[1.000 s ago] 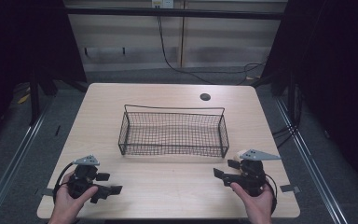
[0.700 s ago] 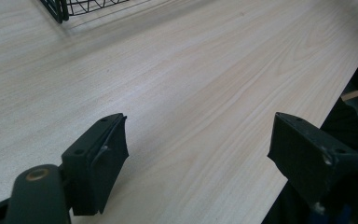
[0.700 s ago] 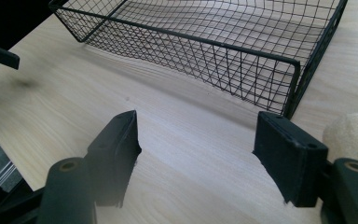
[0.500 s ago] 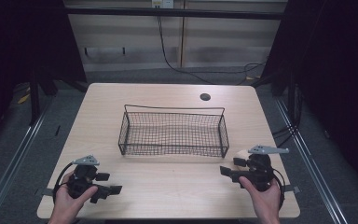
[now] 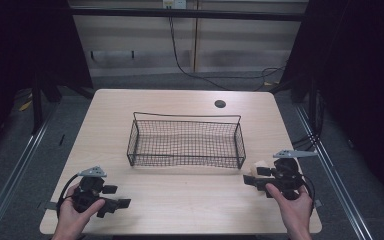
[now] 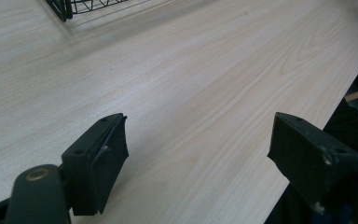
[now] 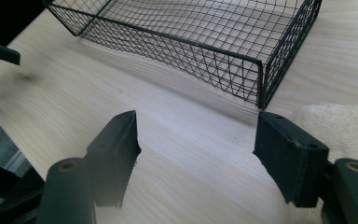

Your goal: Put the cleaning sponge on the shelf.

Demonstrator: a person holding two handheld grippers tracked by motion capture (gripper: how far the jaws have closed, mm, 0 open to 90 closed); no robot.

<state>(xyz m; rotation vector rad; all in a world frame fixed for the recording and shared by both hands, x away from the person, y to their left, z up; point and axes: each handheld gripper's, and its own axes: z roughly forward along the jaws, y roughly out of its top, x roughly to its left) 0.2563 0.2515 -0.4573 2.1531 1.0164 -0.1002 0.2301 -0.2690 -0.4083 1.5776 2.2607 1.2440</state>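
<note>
- The rectangular wire-mesh basket (image 5: 186, 141) is black, a fine square grid with a thicker black rim.
- The wooden table top (image 5: 180, 195) is pale beige with fine, wavy grain lines.
- The small round cable hole (image 5: 220, 104) in it is dark grey.
- The left gripper (image 5: 114, 203) and right gripper (image 5: 252, 179) are black, each with a light grey three-cornered plate.
- The soft lump (image 7: 340, 123) beside the basket corner is cream-white.

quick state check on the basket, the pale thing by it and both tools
wire basket: upright, empty
pale spongy piece: lying on table beside basket corner, not held
left tool: open, nothing between jaws
right tool: open, nothing between jaws, jaws just closing a little
</note>
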